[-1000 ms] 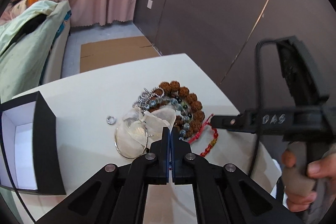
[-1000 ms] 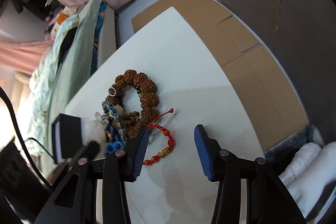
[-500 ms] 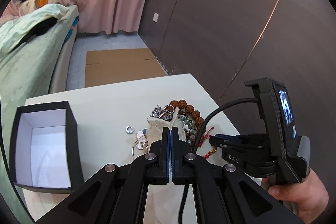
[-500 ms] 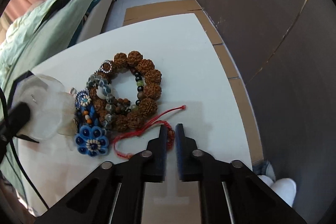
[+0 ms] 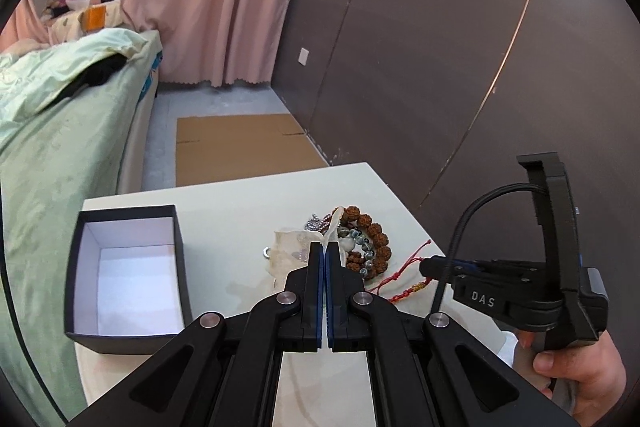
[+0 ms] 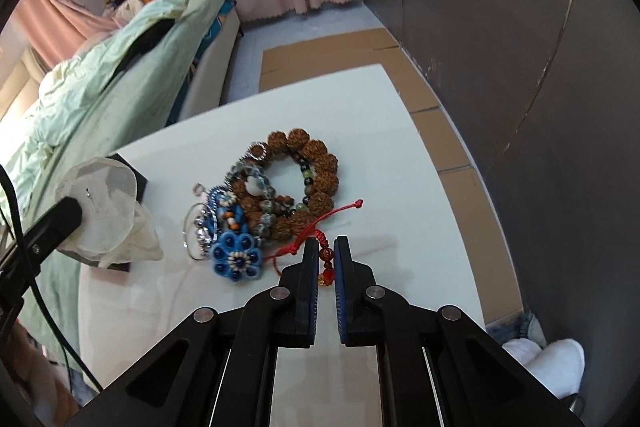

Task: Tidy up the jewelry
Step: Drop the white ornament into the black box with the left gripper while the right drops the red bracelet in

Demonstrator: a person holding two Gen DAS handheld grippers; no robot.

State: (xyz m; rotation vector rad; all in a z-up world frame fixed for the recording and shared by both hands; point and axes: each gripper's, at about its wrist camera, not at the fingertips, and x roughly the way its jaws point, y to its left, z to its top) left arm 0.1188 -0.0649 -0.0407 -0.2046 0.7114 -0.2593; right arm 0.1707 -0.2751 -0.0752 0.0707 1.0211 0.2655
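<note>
pinching a sheer pouch (image 6: 106,211), left tool (image 5: 324,247); right tool (image 6: 327,255) grips red bracelet (image 6: 325,254).

From the left wrist view, the sheer pouch (image 5: 289,254) covered much of the jewelry pile, and the left tool (image 5: 324,259) blocked the pouch's lower part. The small silver ring (image 5: 265,253) beside it was too small to make out. The red cord bracelet (image 5: 404,283) ran behind the right tool (image 5: 430,265), hiding its grip there. From the right wrist view, the black gift box (image 6: 134,183) was almost wholly hidden behind the pouch. The silver bangle (image 6: 191,231) lay partly under the blue beaded flower (image 6: 237,257). The worktop (image 6: 420,219) was cut off below by the tool body.
</note>
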